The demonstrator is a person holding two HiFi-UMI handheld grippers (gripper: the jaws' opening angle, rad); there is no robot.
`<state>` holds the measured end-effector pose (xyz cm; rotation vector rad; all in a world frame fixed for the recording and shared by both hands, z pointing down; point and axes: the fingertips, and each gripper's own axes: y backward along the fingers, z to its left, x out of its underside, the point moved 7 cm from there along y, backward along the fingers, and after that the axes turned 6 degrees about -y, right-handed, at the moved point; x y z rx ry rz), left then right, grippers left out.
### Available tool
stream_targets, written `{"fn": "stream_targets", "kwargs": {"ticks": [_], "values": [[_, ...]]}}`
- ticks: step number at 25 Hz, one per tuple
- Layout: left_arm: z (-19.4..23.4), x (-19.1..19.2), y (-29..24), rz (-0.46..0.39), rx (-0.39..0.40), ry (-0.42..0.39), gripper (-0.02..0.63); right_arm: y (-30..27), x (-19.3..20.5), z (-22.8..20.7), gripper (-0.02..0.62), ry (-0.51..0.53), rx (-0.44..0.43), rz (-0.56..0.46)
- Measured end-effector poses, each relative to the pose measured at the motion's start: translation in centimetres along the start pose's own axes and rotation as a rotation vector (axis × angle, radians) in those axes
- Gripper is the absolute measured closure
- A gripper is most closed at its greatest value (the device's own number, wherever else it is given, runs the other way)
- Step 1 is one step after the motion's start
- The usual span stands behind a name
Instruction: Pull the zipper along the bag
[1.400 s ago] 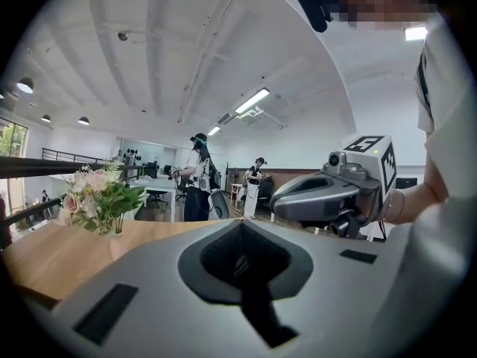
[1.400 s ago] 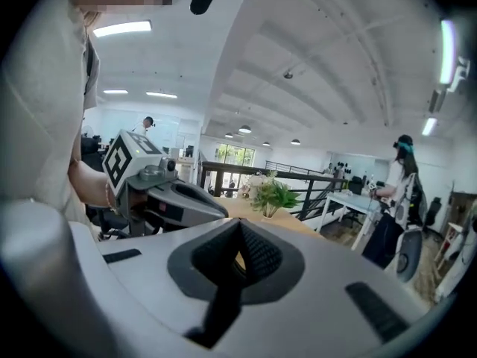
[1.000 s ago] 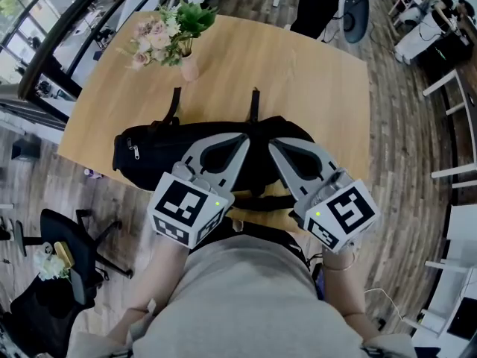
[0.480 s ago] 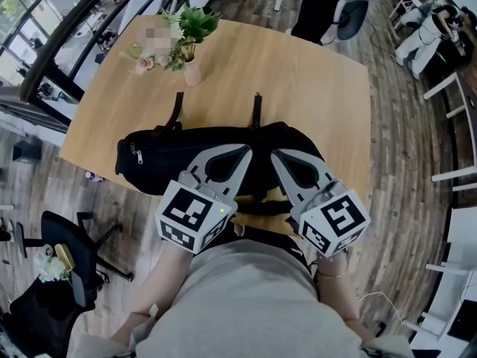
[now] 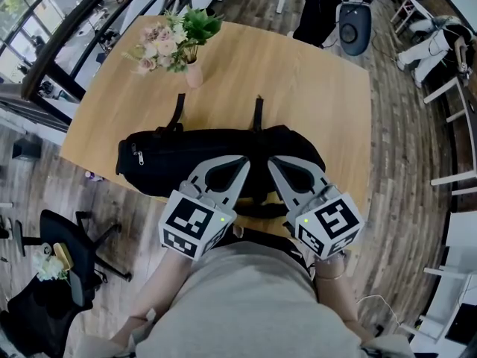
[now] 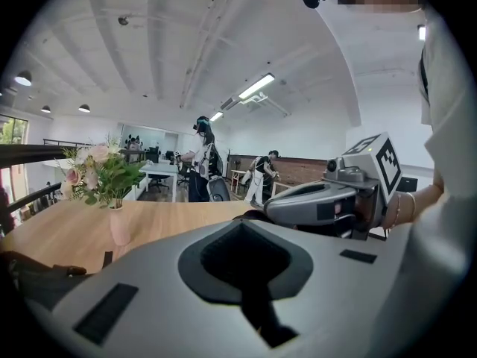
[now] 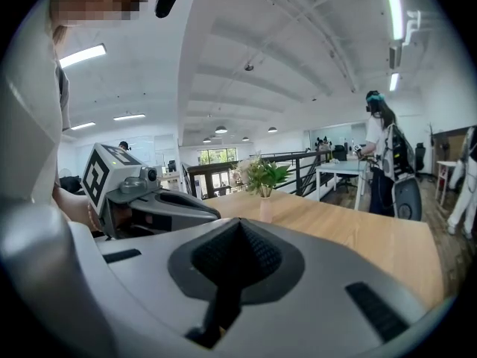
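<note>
Left gripper (image 5: 244, 159) and right gripper (image 5: 271, 161) closed, empty, over the bag (image 5: 168, 159).
Only the head view shows it; the gripper views show jaws pressed together.

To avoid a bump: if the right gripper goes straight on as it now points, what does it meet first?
Most likely the black bag: the right gripper, jaws shut, points slightly down at it. Depth is unclear.

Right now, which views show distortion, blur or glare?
Head view: sharp and evenly lit; the wide lens curves the table, and the black bag shows little detail. Left gripper view: dark round border, the left gripper soft up close, a ceiling lamp glares. Right gripper view: same border; a strip light is blown out.
</note>
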<state>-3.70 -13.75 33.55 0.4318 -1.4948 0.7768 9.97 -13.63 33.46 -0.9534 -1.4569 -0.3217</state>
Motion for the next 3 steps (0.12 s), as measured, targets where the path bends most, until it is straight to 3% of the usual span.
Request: {"fn": "stream_targets", "kwargs": {"ticks": [3], "values": [[0.18, 0.07, 0.0, 0.008, -0.009, -0.01, 0.591, -0.36, 0.2, 0.32, 0.589, 0.011, -0.007, 0.008]]}}
